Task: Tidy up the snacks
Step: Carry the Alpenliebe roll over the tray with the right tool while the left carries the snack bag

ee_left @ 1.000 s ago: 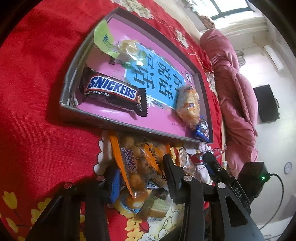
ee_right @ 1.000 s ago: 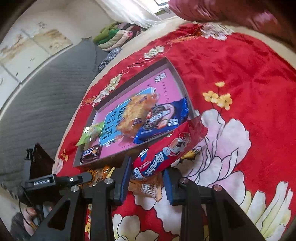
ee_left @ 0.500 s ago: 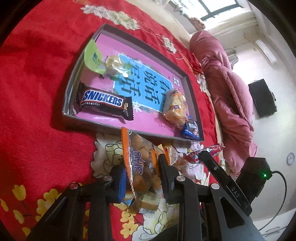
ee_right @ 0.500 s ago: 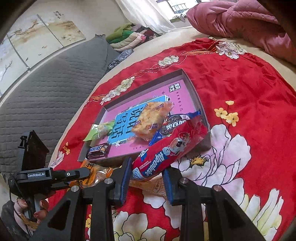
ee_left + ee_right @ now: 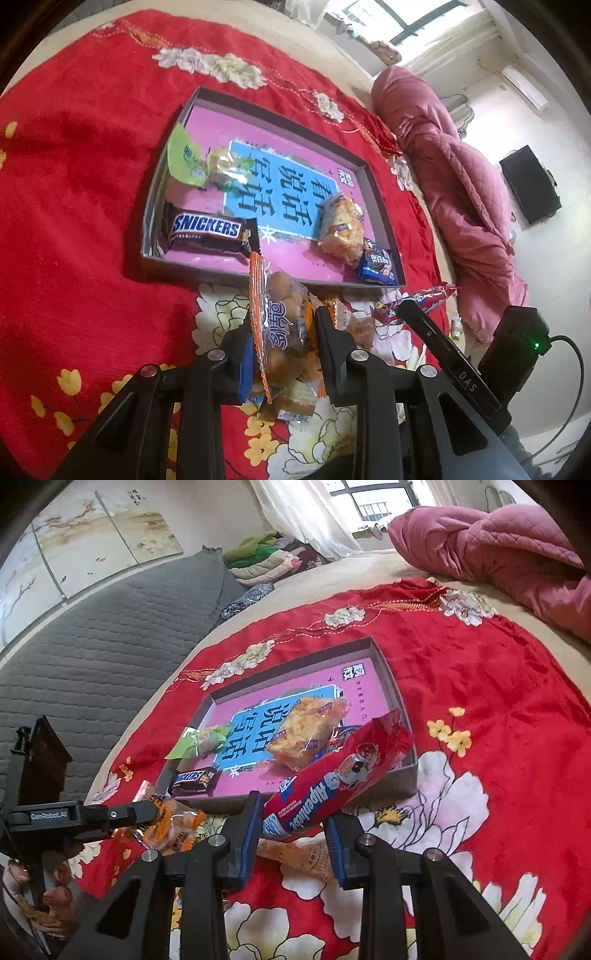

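Red floral bedspread [image 5: 85,206] carries a shallow grey cardboard box with a pink printed floor [image 5: 280,125], which lies ahead of both grippers. Left gripper [image 5: 282,343], pitched downward, has its fingers narrowed onto a clear orange-edged packet of round brown snacks [image 5: 279,317], held upright just before the box's near wall. Right gripper [image 5: 293,830], likewise angled down, has its fingers clamped on the lower end of a long red Alpenliebe candy wrapper [image 5: 332,779], whose far end overlaps the box's near right corner. Left wrist view alone shows the blue Oreo pack [image 5: 376,264] in the box corner and loose packets under the fingers. Right wrist view alone shows the left gripper side-on, a grey quilted mattress [image 5: 92,657] and folded bedding. Brown Snickers bar [image 5: 210,232], green-wrapped sweet [image 5: 188,158] and yellow crisp packet [image 5: 341,229] lie inside the box.
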The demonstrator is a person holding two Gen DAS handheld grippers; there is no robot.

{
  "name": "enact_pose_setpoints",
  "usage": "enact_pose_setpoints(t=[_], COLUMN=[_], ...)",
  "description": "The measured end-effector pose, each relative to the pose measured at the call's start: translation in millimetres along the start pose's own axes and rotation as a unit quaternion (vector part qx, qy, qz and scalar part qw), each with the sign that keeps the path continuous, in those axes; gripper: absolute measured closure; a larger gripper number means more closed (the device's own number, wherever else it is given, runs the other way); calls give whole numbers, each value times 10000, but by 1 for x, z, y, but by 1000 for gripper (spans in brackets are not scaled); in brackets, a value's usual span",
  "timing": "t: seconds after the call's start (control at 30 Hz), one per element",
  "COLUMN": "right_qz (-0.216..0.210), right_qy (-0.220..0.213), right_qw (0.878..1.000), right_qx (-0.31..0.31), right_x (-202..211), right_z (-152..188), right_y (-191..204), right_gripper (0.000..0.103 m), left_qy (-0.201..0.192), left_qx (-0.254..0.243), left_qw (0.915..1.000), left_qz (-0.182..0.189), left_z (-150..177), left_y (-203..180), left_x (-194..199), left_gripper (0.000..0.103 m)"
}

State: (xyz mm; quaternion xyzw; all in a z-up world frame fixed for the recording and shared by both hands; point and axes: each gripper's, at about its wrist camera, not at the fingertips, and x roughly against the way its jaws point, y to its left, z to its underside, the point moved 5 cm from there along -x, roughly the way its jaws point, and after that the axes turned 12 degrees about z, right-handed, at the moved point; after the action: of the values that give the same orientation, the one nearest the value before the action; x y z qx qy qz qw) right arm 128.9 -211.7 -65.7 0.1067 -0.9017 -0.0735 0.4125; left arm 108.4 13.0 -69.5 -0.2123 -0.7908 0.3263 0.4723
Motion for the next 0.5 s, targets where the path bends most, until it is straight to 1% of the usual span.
enact_pose_setpoints(t=[0.5], right_qz=[76], right_qy=[-268], right_qw=[9995], right_qx=[160], right_x=[11], right_z=[-12], right_y=[3], right_gripper=[71], left_qy=[-334], left_qx=[-107], left_qw=[9994], left_qz=[-54], left_z=[-12], left_y=[-15], left_x=[21], left_gripper=[73])
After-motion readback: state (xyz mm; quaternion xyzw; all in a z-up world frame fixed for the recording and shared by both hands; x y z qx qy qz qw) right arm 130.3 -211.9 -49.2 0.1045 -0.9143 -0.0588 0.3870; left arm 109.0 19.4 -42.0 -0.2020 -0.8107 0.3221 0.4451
